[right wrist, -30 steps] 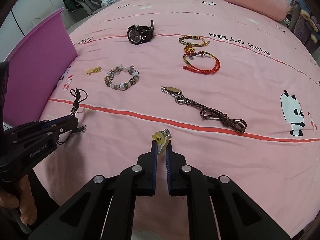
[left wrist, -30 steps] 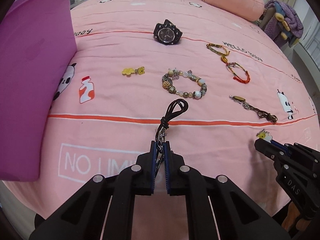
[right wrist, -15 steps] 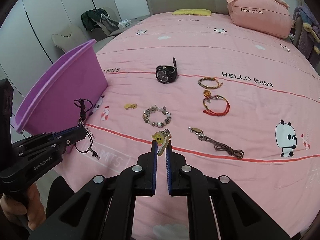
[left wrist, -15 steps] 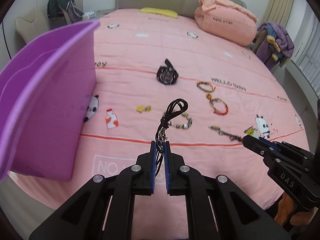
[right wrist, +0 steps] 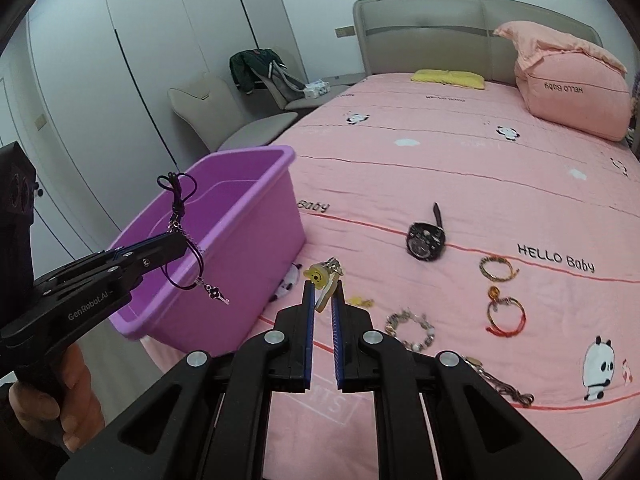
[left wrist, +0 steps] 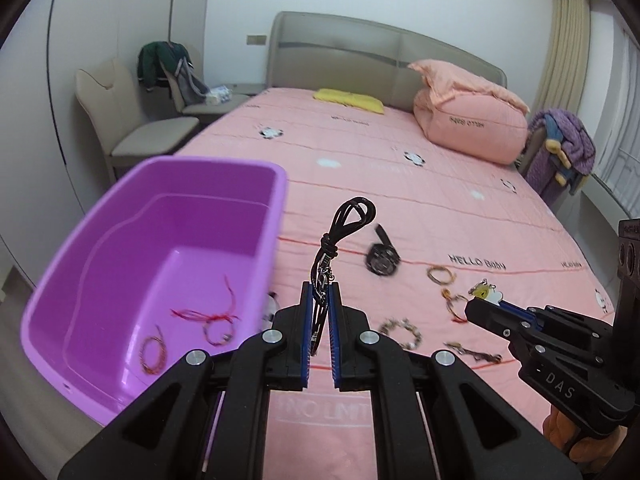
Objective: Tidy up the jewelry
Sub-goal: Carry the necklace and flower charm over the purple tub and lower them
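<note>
My left gripper [left wrist: 320,292] is shut on a black cord necklace [left wrist: 344,224], whose loop sticks up past the fingertips; in the right wrist view the same necklace [right wrist: 178,216] dangles with a flower pendant [right wrist: 214,292]. It hangs beside the purple bin [left wrist: 120,280], which holds red string bracelets [left wrist: 208,320]. My right gripper [right wrist: 323,284] is shut on a yellow smiley charm [right wrist: 318,276], raised above the pink bedspread. On the bed lie a black watch [right wrist: 424,240], a beaded bracelet [right wrist: 410,330], a braided bracelet [right wrist: 496,268] and a red cord bracelet [right wrist: 504,314].
A brown cord with a metal tag [right wrist: 496,380] lies near the bed's front edge. A small yellow charm [right wrist: 360,301] rests beside the beaded bracelet. A folded pink quilt [right wrist: 572,92] and a yellow pillow [right wrist: 448,77] sit by the headboard. Chairs [left wrist: 132,120] stand left of the bed.
Both grippers rose well above the bedspread, each keeping its item. The view tilted up, so the purple bin's inside and the headboard came into sight.
</note>
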The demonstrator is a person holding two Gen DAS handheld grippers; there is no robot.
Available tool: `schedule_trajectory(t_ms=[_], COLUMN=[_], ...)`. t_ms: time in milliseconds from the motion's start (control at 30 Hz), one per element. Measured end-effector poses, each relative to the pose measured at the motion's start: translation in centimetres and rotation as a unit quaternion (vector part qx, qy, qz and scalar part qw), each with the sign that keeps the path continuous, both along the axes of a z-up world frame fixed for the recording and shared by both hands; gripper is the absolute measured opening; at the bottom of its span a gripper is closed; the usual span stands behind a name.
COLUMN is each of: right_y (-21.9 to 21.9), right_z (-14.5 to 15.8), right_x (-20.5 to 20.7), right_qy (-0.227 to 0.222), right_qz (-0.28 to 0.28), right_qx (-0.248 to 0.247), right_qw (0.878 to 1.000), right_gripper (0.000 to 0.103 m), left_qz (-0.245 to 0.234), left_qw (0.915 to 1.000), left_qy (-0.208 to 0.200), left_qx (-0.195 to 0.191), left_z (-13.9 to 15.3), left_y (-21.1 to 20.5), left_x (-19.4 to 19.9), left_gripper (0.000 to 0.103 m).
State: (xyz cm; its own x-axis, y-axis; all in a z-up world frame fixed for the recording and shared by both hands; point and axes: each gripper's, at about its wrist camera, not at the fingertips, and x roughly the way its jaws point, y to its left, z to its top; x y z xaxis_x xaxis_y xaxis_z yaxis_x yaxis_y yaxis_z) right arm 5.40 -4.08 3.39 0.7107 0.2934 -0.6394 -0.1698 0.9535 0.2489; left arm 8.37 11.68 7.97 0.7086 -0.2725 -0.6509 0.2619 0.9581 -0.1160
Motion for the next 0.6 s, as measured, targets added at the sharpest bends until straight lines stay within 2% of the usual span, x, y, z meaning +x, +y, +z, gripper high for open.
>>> schedule_trajectory(t_ms=[233, 367, 600], right_y=[6.9, 10.8, 15.9], right_z=[1.5, 1.2, 0.1], right_x=[3.9, 5.7, 8.1], right_qy=[-0.013, -0.007, 0.019], right_qz=[0.065, 0.1, 0.143], right_qx=[0.007, 0.006, -0.001], right_qw=[0.998, 0.995, 0.99], right_gripper=[0.008, 0.008, 0.008], left_qz=[0.058, 0.095, 0.123], left_qw=[0.9982, 0.9951, 0.9903], left_qy=[-0.005, 0.014, 0.06], left_qx=[0.013, 0.023, 0.027], left_z=[0.4, -1.0, -4.2], left_y=[6.5, 10.0, 13.2], left_x=[2.3, 3.7, 5.3], left_gripper=[0.008, 0.008, 0.008])
